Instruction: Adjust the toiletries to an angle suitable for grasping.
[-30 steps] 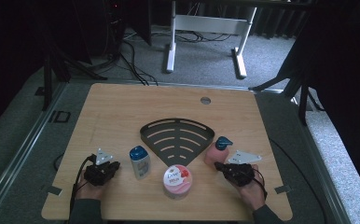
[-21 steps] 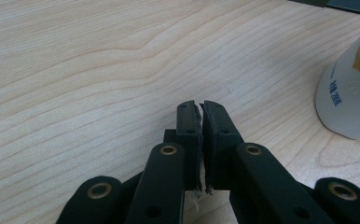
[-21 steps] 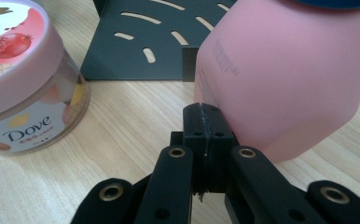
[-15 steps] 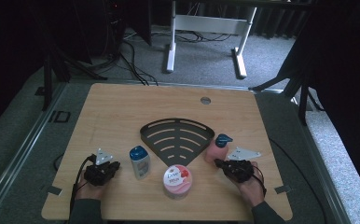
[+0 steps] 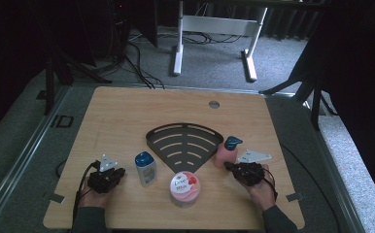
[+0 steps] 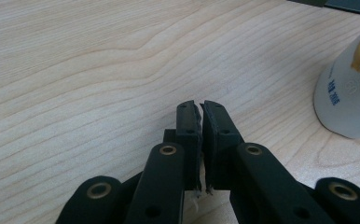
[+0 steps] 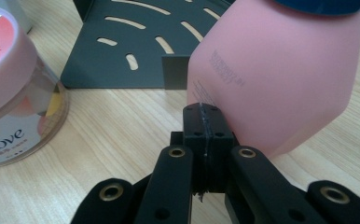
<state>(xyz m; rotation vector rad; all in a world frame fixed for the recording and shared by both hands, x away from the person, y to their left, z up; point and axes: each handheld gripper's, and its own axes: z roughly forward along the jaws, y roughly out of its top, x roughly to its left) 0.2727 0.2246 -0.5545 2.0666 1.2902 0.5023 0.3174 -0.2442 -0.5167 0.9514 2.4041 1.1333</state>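
On the wooden table [image 5: 127, 116] lies a dark fan-shaped rack [image 5: 183, 143] with slots. A small white bottle with a blue cap [image 5: 145, 167] stands left of it, and its white base [image 6: 348, 100] shows at the right edge of the left gripper view. My left gripper [image 5: 111, 175] [image 6: 200, 109] rests near the front left, shut with nothing between its jaws. A pink bottle with a blue cap [image 5: 224, 153] [image 7: 280, 79] stands at the rack's right corner. My right gripper [image 5: 231, 167] [image 7: 205, 112] is shut and empty, its tips right up against the pink bottle's lower side.
A round pink Dove jar [image 5: 184, 188] [image 7: 15, 88] stands in front of the rack near the table's front edge. A small round grommet [image 5: 214, 104] sits at the table's far side. Cables and a white frame [image 5: 214, 29] lie on the floor beyond.
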